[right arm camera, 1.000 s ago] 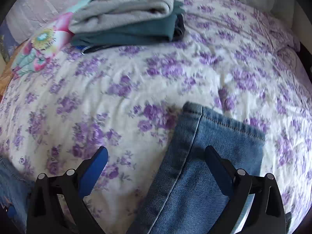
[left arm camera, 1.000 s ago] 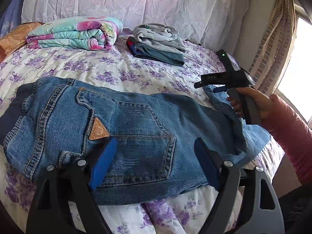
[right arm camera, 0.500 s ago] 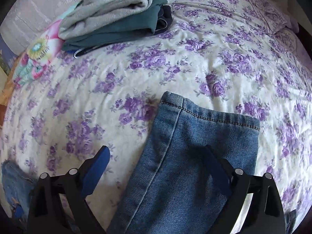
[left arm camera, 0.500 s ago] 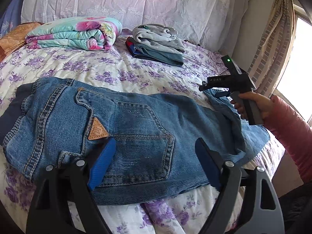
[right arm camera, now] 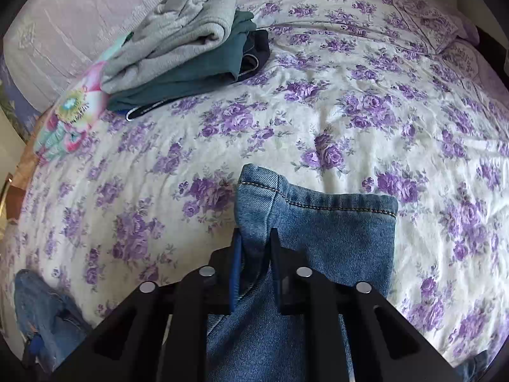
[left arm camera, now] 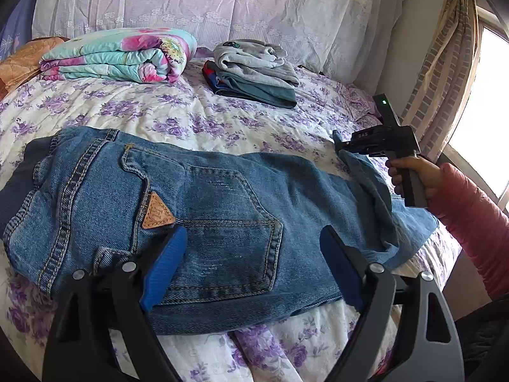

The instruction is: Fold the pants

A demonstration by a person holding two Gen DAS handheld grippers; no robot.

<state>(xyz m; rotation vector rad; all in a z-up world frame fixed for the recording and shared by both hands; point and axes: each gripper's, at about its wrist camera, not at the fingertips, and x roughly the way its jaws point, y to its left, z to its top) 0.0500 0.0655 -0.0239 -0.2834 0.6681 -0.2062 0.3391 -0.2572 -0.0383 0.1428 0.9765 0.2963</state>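
The jeans [left arm camera: 222, 210] lie across the near part of the bed [left arm camera: 197, 121], with the waistband at the left and the legs at the right. Behind them, near the pillows [left arm camera: 222, 3], a folded blanket [left arm camera: 121, 54] lies left of a stack of folded clothes [left arm camera: 254, 73].

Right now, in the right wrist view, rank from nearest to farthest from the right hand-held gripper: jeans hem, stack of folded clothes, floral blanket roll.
1. Jeans hem: bunched between the closing jaws of the right hand-held gripper.
2. Stack of folded clothes: upper left.
3. Floral blanket roll: far left edge; too close to the stack to rank firmly.
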